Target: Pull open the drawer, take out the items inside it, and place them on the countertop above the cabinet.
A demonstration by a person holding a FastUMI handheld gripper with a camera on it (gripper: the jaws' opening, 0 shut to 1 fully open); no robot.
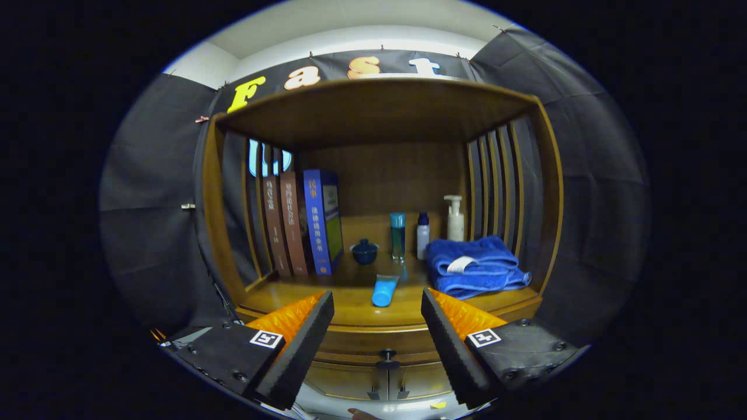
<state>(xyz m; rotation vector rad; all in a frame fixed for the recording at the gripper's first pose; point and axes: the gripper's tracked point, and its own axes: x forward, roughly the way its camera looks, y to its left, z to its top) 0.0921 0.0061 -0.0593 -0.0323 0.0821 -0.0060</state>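
My gripper [377, 315] hung spread and empty above the drawer knob [387, 354], with a blue tube [385, 290] lying beyond it on the countertop [350, 303].

From my remote feed: three books [300, 224] upright at left, a folded blue towel [474, 265] at right, a white pump bottle [454, 219] behind it.

Printed characters are seen on the spines of the blue book [320, 224] and two brown books [286, 224]. None can be read.
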